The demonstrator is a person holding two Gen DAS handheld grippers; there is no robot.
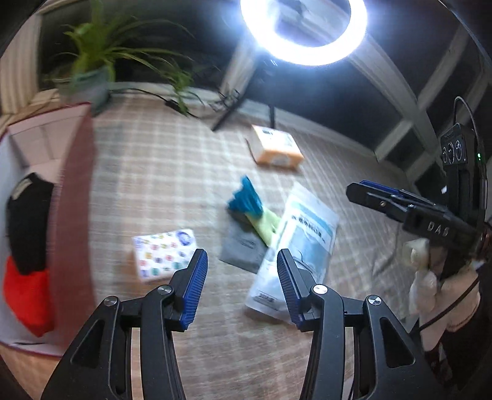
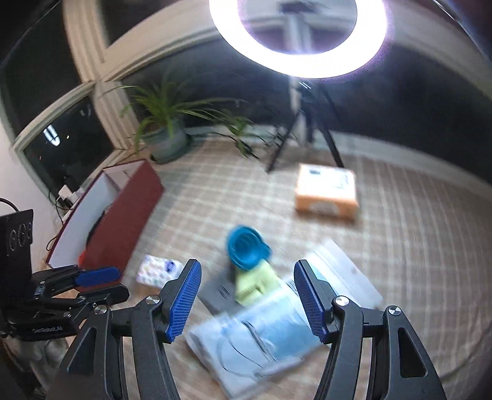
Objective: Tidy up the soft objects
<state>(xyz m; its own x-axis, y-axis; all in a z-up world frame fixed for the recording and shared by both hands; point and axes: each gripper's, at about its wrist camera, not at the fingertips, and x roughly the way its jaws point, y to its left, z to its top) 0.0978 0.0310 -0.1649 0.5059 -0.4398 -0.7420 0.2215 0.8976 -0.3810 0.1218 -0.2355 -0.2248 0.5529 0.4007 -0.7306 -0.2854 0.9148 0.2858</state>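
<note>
On the checked carpet lie a teal and yellow-green glove (image 1: 250, 209) (image 2: 249, 264), a grey folded cloth (image 1: 243, 247) (image 2: 220, 292), a clear plastic packet with blue contents (image 1: 299, 246) (image 2: 270, 332) and a patterned tissue pack (image 1: 164, 254) (image 2: 156, 270). A red-brown box (image 1: 73, 215) (image 2: 123, 215) at the left holds a black item (image 1: 29, 221) and a red item (image 1: 27, 295). My left gripper (image 1: 242, 289) (image 2: 98, 283) is open and empty above the carpet. My right gripper (image 2: 247, 303) is open and empty above the packet; it also shows in the left wrist view (image 1: 378, 192).
An orange cardboard box (image 1: 276, 147) (image 2: 326, 190) lies further back. A potted plant (image 1: 92, 77) (image 2: 166, 135) stands at the back left beside dark windows. A ring light (image 1: 303, 27) (image 2: 299, 34) on a tripod (image 2: 307, 129) stands behind the carpet, with cables near it.
</note>
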